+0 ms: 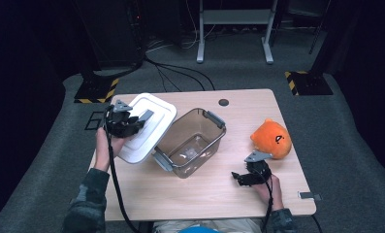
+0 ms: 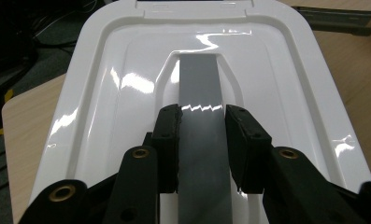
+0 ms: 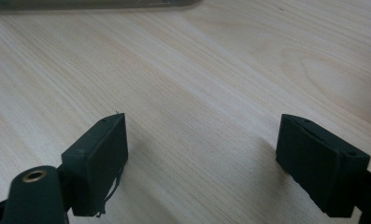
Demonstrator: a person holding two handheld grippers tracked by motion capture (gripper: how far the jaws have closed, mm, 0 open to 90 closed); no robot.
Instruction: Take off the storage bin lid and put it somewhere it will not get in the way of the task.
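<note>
Left gripper view has the black pads [image 2: 169, 144] clamped on the grey handle strip [image 2: 203, 135] running down the middle of the white lid [image 2: 103, 116], so the left gripper [image 2: 202, 144] has a firm hold of it. High view: that lid [image 1: 149, 127] sits tilted just left of the clear container [image 1: 192, 141], touching its rim. Right gripper [image 1: 244, 177] rests right of the container, jaws wide apart over bare table [image 3: 197, 84], gripping nothing. Orange plush [image 1: 271, 139] is further right.
</note>
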